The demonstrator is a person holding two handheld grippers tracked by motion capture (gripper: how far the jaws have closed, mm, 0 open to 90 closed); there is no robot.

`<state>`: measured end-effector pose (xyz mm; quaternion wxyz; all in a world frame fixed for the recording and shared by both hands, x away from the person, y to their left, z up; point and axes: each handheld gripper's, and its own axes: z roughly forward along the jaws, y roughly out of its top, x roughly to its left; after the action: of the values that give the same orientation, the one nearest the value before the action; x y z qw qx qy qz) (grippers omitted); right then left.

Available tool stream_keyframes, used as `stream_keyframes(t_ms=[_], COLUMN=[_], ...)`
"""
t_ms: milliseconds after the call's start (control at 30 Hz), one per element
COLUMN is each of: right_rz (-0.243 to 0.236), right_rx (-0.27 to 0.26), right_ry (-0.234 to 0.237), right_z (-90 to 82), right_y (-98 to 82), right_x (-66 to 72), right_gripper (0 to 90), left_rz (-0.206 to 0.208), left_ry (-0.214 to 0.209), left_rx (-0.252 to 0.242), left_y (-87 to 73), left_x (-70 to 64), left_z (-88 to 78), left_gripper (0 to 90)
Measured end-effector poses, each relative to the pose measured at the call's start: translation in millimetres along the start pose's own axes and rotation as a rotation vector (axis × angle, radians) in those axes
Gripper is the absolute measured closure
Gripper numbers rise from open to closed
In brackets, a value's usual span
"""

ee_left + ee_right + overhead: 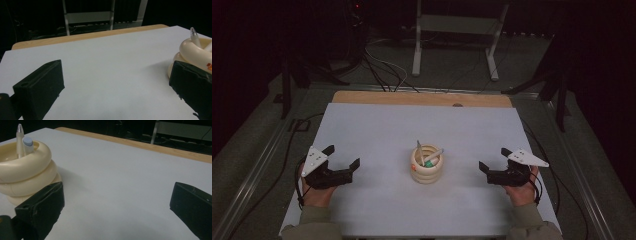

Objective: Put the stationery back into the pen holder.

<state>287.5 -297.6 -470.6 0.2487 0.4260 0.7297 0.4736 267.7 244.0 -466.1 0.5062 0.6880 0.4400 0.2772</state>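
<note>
Pens [428, 154] stand in a cream holder [426, 170] shaped like stacked glossy rings, at the middle of a smooth white table [377, 130]. Left gripper [344, 157] and right gripper [493, 160] flank it, blocky black jaws wide apart, holding nothing.

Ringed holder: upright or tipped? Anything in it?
Upright. The cream ringed holder stands on its base on the white mat, mouth up, with two pens leaning inside.

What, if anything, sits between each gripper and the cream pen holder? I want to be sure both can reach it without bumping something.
Nothing visible does. Bare white table lies between the left gripper and the pen holder, and likewise between the right gripper and it. Both grippers are open and apart from the holder.
</note>
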Motion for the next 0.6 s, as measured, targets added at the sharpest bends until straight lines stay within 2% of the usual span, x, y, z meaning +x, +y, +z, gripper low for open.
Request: stream_keyframes(t_ms=[267, 600], right_rz=[0.011, 0.015], right_rx=[-0.014, -0.026], right_ry=[-0.016, -0.036], right_z=[-4.6, -6.1], right_y=[-2.3, -4.0], right_x=[-3.0, -5.1], right_gripper=[0.0, 0.0], left_rz=[0.021, 0.021], left_ry=[0.005, 0.021], left_rx=[0.013, 0.014], left_y=[-1.5, -2.5], left_x=[-0.6, 0.2], left_z=[1.4, 2.3], left_gripper=[0.3, 0.3])
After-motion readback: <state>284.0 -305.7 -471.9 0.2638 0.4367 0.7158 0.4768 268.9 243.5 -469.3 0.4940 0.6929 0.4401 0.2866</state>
